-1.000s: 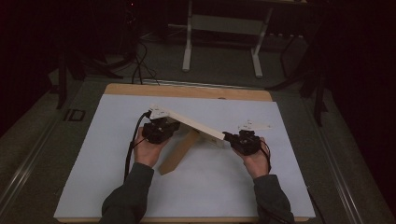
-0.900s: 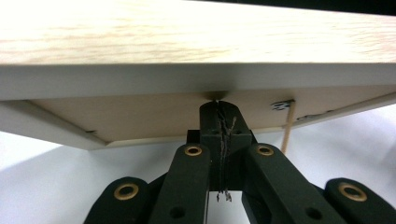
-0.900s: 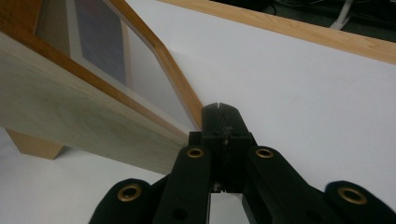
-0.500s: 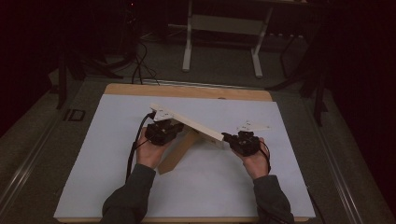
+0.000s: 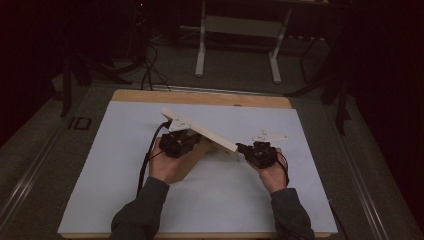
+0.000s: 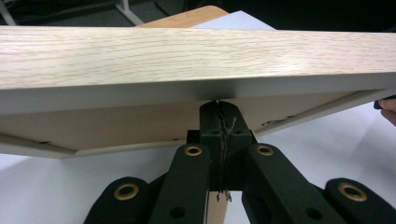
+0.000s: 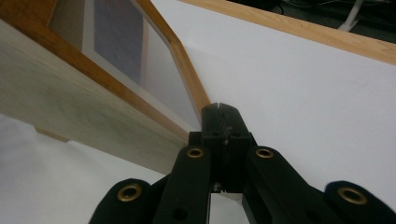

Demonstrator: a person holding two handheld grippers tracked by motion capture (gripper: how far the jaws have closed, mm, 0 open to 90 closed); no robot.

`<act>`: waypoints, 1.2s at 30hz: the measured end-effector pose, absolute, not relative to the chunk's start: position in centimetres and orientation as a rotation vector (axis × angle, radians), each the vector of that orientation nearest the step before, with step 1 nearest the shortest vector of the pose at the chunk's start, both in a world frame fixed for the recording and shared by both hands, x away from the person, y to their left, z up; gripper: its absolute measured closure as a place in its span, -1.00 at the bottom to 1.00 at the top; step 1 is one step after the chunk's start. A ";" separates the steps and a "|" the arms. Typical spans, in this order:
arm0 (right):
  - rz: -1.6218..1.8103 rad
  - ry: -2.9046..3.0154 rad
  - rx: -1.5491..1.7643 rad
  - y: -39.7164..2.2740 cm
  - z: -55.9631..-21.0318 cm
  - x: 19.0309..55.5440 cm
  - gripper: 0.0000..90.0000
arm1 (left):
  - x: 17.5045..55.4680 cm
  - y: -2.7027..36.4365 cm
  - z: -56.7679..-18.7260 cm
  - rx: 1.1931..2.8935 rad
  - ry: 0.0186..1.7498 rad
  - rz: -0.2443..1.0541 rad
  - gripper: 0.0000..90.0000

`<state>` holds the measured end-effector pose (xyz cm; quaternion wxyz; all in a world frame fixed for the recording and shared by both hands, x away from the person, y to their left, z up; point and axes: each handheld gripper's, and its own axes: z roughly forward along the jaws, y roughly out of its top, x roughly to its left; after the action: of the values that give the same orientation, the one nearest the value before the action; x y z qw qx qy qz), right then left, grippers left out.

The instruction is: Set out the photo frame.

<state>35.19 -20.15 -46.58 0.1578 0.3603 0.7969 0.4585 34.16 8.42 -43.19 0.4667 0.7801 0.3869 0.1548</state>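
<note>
A light wooden picture frame (image 5: 200, 131) is tilted up on edge over the white sheet, held between my two grippers. Its pale side edge (image 6: 187, 56) spans the left gripper view, and its glass front with a dark picture (image 7: 116, 42) appears in the right gripper view. My left gripper (image 5: 191, 138) is shut, its tips (image 6: 219, 109) pressed against the underside of the frame's edge. A brown wooden piece (image 5: 192, 160) lies under the frame by that hand. My right gripper (image 5: 241, 148) is shut too, its tips (image 7: 223, 112) at the frame's lower right corner.
A white sheet (image 5: 125, 165) covers most of the wooden table (image 5: 200, 97). Behind the table stand a white metal leg frame (image 5: 237, 45) and black cables (image 5: 150, 75) on a dark floor. Cables trail from the left gripper along the forearm.
</note>
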 end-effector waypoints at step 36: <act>1.297 2.356 0.919 -18.4 -46.4 34.2 1.00 | 34.8 7.9 -43.9 1.948 0.946 0.384 1.00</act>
<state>34.21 -18.43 -46.39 0.1493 0.3198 0.8196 0.4514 34.79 7.86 -43.86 0.4541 0.7892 0.3831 0.1555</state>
